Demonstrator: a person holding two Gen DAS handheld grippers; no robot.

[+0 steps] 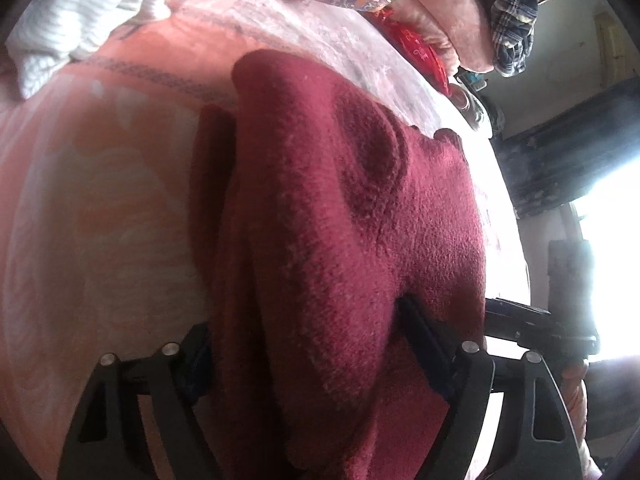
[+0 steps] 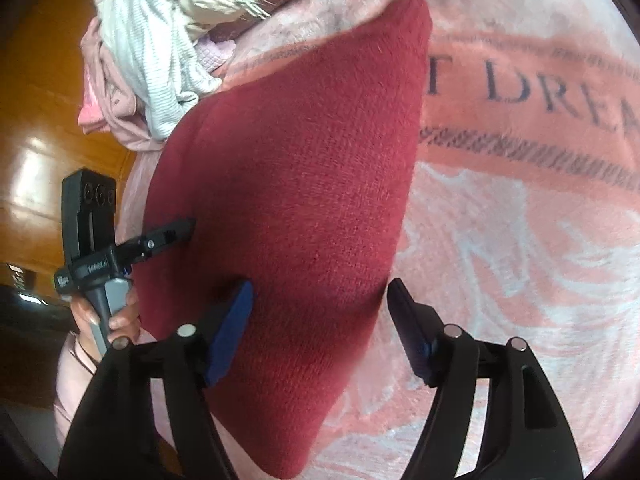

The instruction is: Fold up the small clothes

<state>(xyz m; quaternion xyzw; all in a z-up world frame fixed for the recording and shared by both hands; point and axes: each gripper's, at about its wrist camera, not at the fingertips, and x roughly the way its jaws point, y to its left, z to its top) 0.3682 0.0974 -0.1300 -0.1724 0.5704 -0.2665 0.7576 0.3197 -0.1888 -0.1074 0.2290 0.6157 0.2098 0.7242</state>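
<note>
A dark red knitted garment (image 1: 340, 208) lies folded in a long strip on the pink blanket (image 1: 100, 208). My left gripper (image 1: 308, 328) is open, its jaws wide apart on either side of the garment's near end, and the fabric bulges loosely between them. In the right wrist view the same garment (image 2: 300, 184) shows as a flat wedge. My right gripper (image 2: 320, 312) is open over its near corner. The left blue pad (image 2: 232, 328) rests on the knit and the right pad (image 2: 408, 332) stands just past the edge. A hand (image 2: 116, 316) holds the left gripper (image 2: 160, 236) at the garment's left edge.
A pile of white ribbed and pink clothes (image 2: 152, 52) sits at the bed's far corner, next to a glossy wooden floor (image 2: 40, 120). Pillows and a plaid cloth (image 1: 512, 12) are stacked at the far end. The blanket (image 2: 520, 220) with dark lettering spreads to the right.
</note>
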